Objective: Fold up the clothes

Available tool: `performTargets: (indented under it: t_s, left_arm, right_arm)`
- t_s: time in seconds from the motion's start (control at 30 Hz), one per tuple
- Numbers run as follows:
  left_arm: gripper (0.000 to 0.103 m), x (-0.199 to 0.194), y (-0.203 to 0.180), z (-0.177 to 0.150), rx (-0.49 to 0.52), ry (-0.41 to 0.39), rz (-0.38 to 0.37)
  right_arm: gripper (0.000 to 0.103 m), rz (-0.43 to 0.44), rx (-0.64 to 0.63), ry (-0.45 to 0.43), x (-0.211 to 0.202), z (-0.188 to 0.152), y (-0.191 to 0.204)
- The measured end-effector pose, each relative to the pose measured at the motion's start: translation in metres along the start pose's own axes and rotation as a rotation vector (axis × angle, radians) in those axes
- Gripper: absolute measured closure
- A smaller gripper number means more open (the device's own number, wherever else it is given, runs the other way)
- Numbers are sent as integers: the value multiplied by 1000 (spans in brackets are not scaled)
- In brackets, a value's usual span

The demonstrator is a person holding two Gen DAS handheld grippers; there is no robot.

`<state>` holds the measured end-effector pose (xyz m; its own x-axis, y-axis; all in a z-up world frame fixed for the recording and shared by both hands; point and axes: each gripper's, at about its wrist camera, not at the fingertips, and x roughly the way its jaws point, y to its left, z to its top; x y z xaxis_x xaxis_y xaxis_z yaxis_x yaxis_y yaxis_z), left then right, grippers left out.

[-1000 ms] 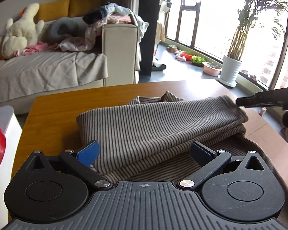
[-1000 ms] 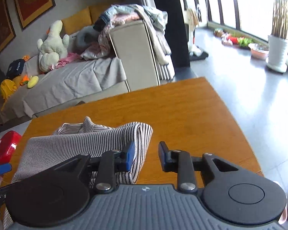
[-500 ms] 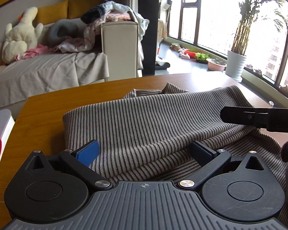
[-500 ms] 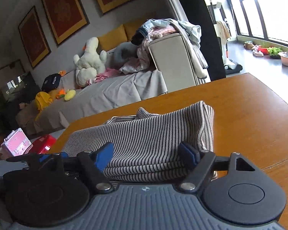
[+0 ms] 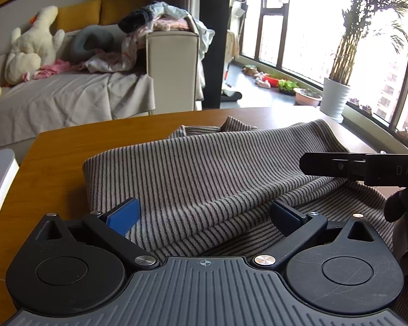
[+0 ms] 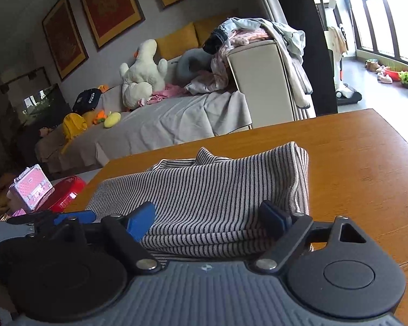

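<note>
A grey-and-black striped garment (image 5: 204, 168) lies folded in layers on the wooden table (image 5: 54, 168). My left gripper (image 5: 204, 214) is open at its near edge, blue-padded fingers spread wide over the cloth without pinching it. In the right wrist view the same garment (image 6: 217, 187) is a thick folded stack. My right gripper (image 6: 206, 220) is open too, with the stack's near end between its spread fingers. The right gripper (image 5: 340, 165) shows as a black bar at the garment's right end. The left gripper (image 6: 54, 217) shows low on the left.
A grey-covered sofa (image 6: 163, 125) with a white plush duck (image 6: 141, 73) and a pile of clothes (image 6: 247, 35) stands beyond the table. A red object (image 6: 65, 193) and a pink case (image 6: 31, 187) sit left of the table. A potted plant (image 5: 334, 100) stands by the windows.
My right gripper opened from a narrow gap to a wide one and moved left, onto the garment's folded end. The left gripper stayed open and edged closer over the cloth.
</note>
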<state>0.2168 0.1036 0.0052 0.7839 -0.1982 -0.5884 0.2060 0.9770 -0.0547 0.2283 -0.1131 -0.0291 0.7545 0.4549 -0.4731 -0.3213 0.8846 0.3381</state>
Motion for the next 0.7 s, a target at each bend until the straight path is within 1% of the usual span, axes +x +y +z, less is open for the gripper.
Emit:
performTargets:
  t_s: [0.13, 0.33, 0.47, 0.5, 0.7]
  left_arm:
    - [0, 0, 0, 0, -1, -1, 0]
    - [0, 0, 2, 0, -7, -5, -4]
    - [0, -1, 3, 0, -16, -8, -10]
    - [0, -1, 4, 0, -18, -8, -12]
    - [0, -2, 6, 0, -29, -11, -18]
  right_arm:
    - [15, -14, -24, 2, 0, -1, 5]
    - [15, -17, -27, 1, -1, -1, 6]
    - [7, -10, -47, 14, 1, -1, 8]
    - [6, -8, -52, 17, 2, -1, 9]
    - [6, -10, -58, 17, 1, -2, 11]
